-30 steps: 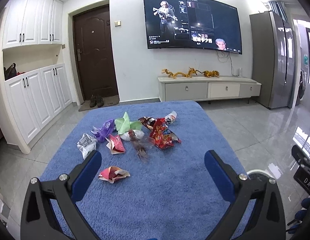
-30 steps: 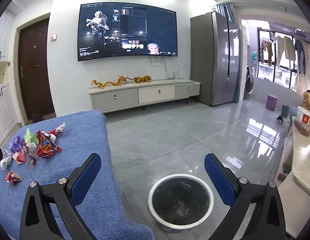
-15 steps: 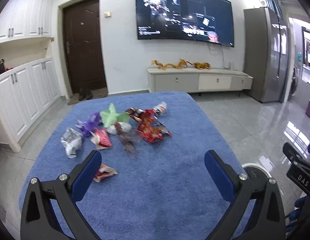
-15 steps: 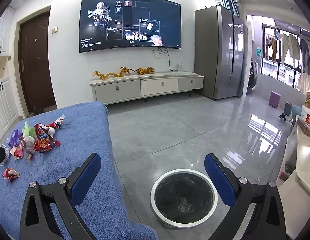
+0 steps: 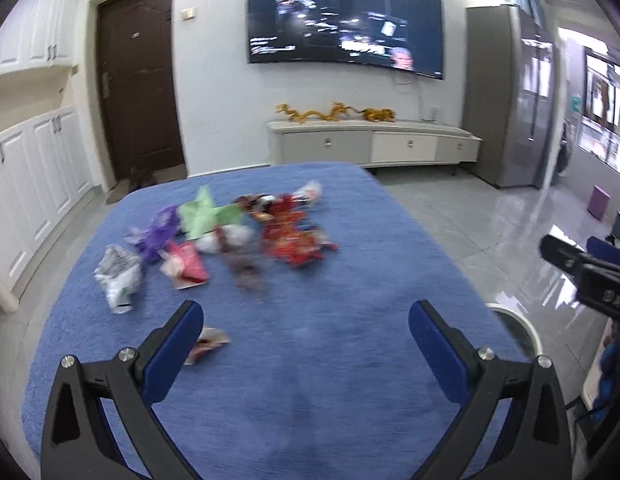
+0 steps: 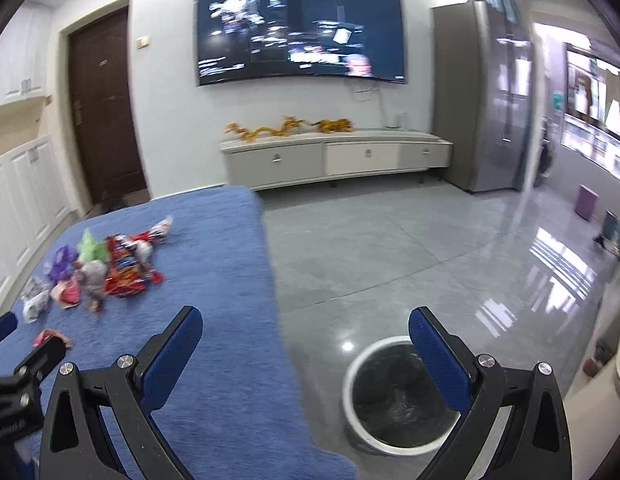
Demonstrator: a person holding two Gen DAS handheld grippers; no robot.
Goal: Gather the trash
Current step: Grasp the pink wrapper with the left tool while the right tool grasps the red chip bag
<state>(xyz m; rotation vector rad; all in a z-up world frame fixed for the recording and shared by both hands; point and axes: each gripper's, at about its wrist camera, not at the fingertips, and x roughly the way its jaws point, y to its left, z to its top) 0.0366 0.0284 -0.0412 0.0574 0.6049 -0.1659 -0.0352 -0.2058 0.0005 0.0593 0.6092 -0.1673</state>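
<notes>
Blue cloth (image 5: 310,360): covers a raised surface running away from the cameras toward the TV wall; its near half lies bare, its right edge drops straight to grey floor tiles.
White crumpled wrapper (image 5: 118,276): leftmost of the trash, near the cloth's left edge.
Purple wrapper (image 5: 158,232): just behind the white one, toward the far left corner.
Pink-red packet (image 5: 186,266): flat beside the purple piece, blurred.
Green wrapper (image 5: 206,216): peaked, at the back of the cluster.
Red snack bag (image 5: 294,240): biggest piece, right end of the cluster, long axis roughly along the cloth toward its far edge; well clear of the right edge.
Small red-white scrap (image 5: 208,342): alone on the near side, touching or just behind the left gripper's left fingertip; which one cannot be told.
Left gripper (image 5: 306,320): jaws spread wide with nothing between them, over the cloth's near half, pointing at the cluster.
Right gripper (image 6: 306,328): jaws equally wide and holding nothing, straddling the cloth's right edge; left finger over cloth, right finger over the bin.
Trash bin (image 6: 357,364): round, white-rimmed, dark-lined, on the floor just beside the cloth's near right corner, mouth up.
Floor (image 6: 389,260): open glossy tile stretching right of the cloth.
</notes>
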